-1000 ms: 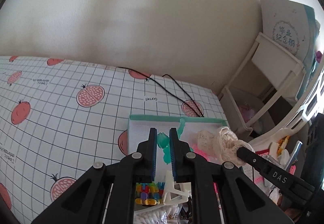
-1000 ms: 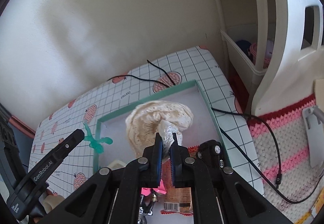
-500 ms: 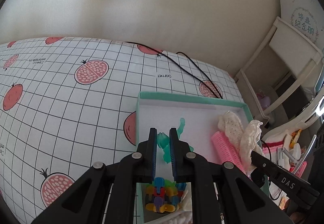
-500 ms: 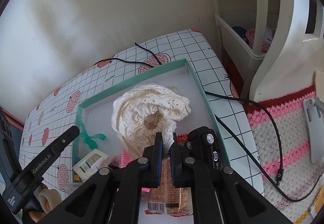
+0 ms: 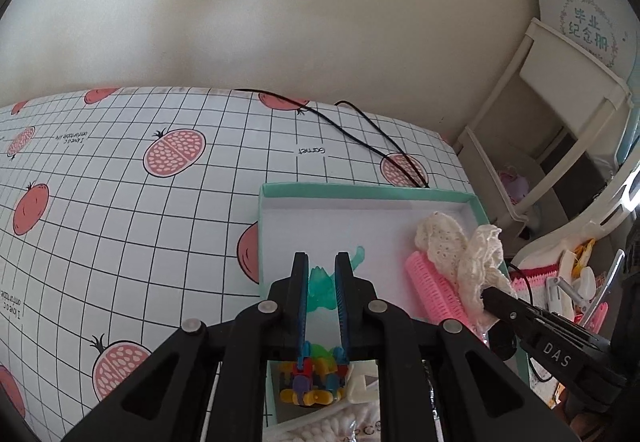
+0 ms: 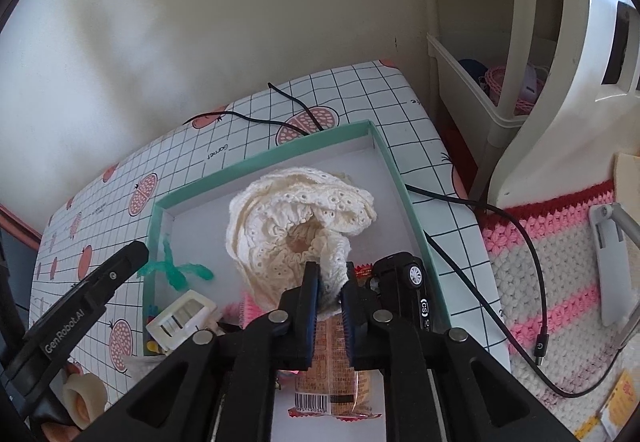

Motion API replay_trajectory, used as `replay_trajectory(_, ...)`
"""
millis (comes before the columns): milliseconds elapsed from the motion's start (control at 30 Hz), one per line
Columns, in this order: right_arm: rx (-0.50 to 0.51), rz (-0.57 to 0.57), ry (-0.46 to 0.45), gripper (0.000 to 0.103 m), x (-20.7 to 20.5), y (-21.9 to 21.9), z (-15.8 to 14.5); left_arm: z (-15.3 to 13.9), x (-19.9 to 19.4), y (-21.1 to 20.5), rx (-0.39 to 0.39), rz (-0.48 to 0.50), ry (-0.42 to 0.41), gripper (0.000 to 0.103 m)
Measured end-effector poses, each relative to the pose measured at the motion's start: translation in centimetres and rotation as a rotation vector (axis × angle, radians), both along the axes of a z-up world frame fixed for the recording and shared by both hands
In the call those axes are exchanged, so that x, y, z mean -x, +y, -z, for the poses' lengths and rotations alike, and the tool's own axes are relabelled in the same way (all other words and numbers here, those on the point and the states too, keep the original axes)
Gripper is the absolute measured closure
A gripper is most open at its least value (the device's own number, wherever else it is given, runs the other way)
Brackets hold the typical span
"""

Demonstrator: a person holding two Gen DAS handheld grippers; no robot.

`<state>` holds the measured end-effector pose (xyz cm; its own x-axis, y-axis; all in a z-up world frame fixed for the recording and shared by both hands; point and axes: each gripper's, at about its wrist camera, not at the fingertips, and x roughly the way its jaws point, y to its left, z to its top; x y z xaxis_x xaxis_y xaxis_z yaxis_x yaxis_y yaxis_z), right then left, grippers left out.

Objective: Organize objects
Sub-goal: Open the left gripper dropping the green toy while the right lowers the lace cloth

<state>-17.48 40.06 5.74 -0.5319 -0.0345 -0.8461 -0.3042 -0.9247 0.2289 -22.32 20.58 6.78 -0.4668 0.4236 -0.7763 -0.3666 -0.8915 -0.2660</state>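
A shallow box with a teal rim (image 5: 360,190) (image 6: 260,158) lies on the pomegranate-print cloth. My left gripper (image 5: 321,256) is shut on a translucent green plastic piece (image 5: 320,282) low over the box's left half; its tail pokes out past the right pad. In the right wrist view that green piece (image 6: 176,270) shows beside the left finger (image 6: 120,266). My right gripper (image 6: 330,266) has a fold of the cream lace cloth (image 6: 296,210) (image 5: 460,246) between its pads, and its jaws are opening. The lace bulk rests in the box.
In the box lie a pink hair roller (image 5: 432,286), a black toy car (image 6: 404,282), a snack packet (image 6: 332,374), a colourful block toy (image 5: 312,382) and a white clip (image 6: 184,314). A black cable (image 5: 360,126) crosses behind. A white shelf (image 5: 560,122) and a crochet mat (image 6: 560,262) lie to the right.
Both grippers have tipped down toward the box. The lace has settled onto the box floor beside the pink roller. The gap between the right pads has widened a little.
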Motion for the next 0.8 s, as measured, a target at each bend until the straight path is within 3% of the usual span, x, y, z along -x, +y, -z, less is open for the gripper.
replay_trajectory(167, 0.001, -0.002, 0.008, 0.076, -0.1, -0.1, -0.7, -1.1, -0.4, 0.1, 0.002, 0.014, 0.014, 0.082)
replay_trajectory(433, -0.017, -0.018, 0.042, 0.076, -0.2, -0.7, -2.2, -3.0, -0.7, -0.5, 0.002, -0.002, 0.041, 0.079)
replay_trajectory(600, -0.03, -0.03, 0.049, 0.075, 0.0, -1.2, -2.5, -3.8, -0.4, -1.6, 0.015, -0.046, 0.062, 0.068)
replay_trajectory(667, -0.037, -0.036, 0.045, 0.06, 0.0, -1.5, -2.3, -3.7, -0.2, -1.9, 0.03, -0.064, 0.064, 0.062)
replay_trajectory(800, -0.04, -0.042, 0.043, 0.048, 0.2, -1.8, -1.9, -3.1, 0.3, -2.8, 0.079, -0.112, 0.059, 0.049)
